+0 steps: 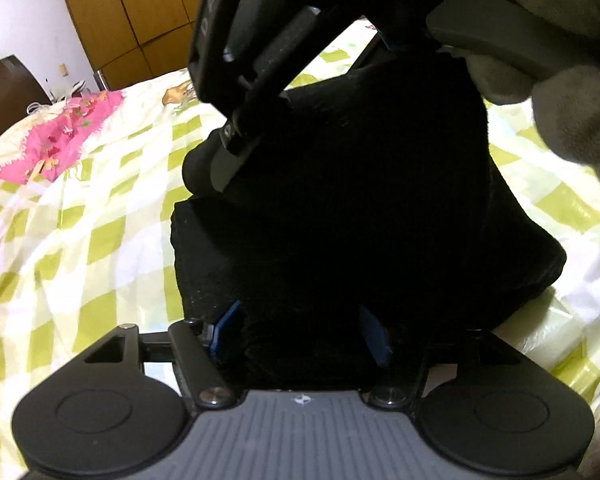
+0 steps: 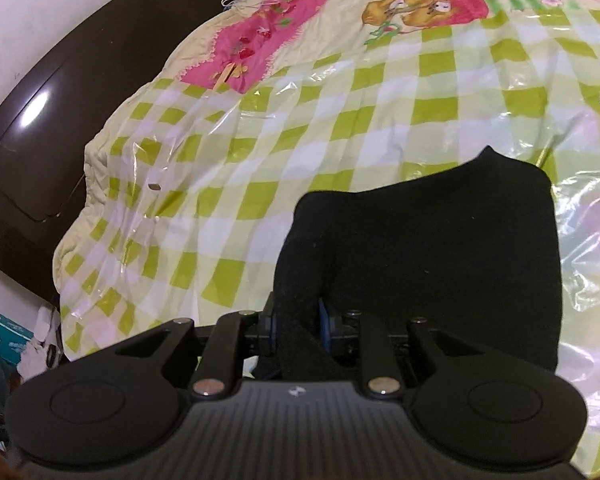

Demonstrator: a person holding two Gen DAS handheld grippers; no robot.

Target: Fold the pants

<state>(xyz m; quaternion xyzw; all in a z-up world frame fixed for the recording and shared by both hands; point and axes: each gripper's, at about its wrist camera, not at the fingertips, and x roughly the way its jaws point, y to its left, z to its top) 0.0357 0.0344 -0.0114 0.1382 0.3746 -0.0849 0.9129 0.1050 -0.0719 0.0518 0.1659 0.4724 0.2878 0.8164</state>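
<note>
The black pants (image 1: 340,200) lie folded in a thick bundle on the checked bed cover. In the left wrist view my left gripper (image 1: 300,332) is shut on a bunched edge of the pants between its blue pads. My right gripper's body shows above the pants, held by a grey-gloved hand (image 1: 572,120). In the right wrist view my right gripper (image 2: 300,324) is shut on a fold of the black pants (image 2: 440,248), which hang down over the bed.
A green-and-white checked cover under clear plastic (image 2: 340,120) spreads over the bed. A pink patterned patch (image 1: 60,136) lies at the far left. A dark headboard (image 2: 40,140) and a wooden wardrobe (image 1: 140,12) stand beyond. Boxes (image 2: 0,344) sit on the floor.
</note>
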